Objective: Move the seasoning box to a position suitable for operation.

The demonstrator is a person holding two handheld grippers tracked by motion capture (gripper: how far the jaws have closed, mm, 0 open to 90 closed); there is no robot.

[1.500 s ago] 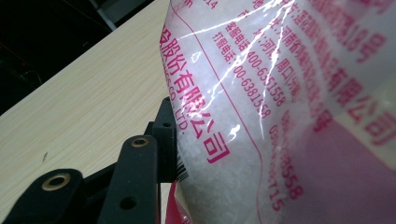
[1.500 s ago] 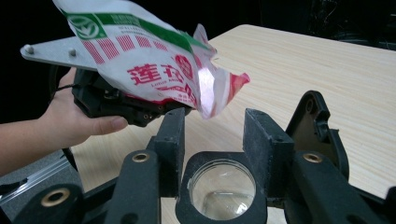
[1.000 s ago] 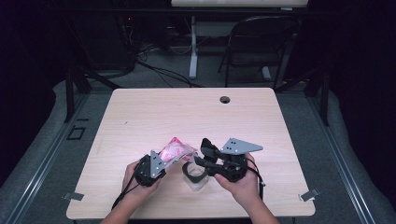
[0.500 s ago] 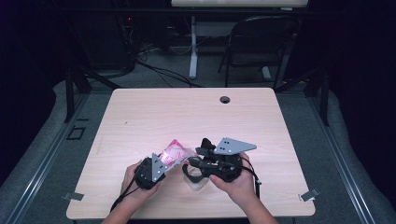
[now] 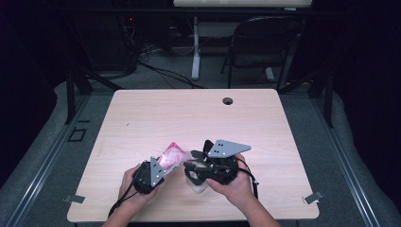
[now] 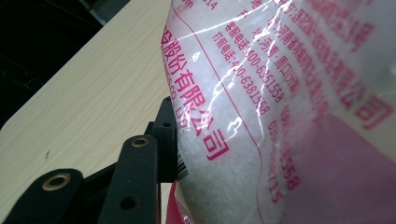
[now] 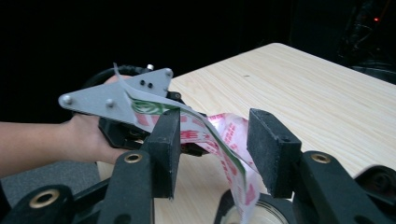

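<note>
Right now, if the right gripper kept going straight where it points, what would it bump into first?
Probably the pink-and-white printed plastic bag, whose edge already hangs between the right gripper's open jaws. Behind it is the left gripper.

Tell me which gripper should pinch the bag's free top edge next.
Right. The right gripper stands open with the bag edge between its jaws, above the jar; the left gripper already holds the bag's body.

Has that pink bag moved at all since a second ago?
Yes, slightly. In the high view the pink bag has shifted toward the table's near edge, away from the round hole.
</note>
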